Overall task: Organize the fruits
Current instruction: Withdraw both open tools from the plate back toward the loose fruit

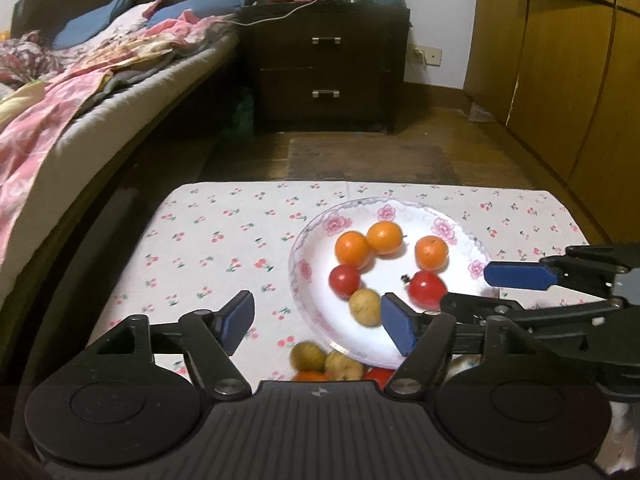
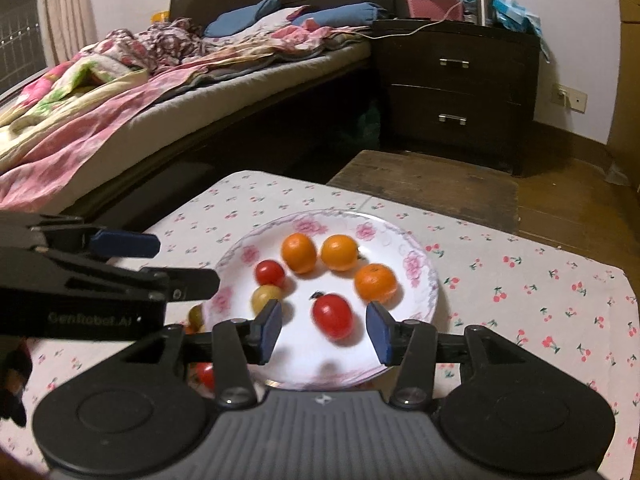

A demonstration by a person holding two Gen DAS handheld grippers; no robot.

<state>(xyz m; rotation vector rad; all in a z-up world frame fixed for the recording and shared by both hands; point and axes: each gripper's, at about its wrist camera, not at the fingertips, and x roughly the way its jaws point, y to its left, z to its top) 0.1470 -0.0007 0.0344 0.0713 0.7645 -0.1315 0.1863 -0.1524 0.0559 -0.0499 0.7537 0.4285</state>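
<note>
Hovering, left wrist view: left claw (image 1: 318, 320) stands wide, nothing between its pads, above the near rim of the plate (image 1: 400, 210).
Fruit ahead of it: yellow fruit (image 1: 365, 306) just off its right pad; three oranges (image 1: 352, 249) beyond.
Fruit under it: loose fruits (image 1: 326, 364) on the counter (image 1: 208, 240), partly hidden by the claw body.
Right wrist view: right claw (image 2: 324, 326) partly open, holding nothing; red fruit (image 2: 333, 315) lies between its pads, apart from both.
Long axis: that red fruit is slightly oval and blurred, its length tilted toward the right pad.
Risk: round fruit looks likely to roll if nudged; the two claws work close together and could knock each other.
</note>
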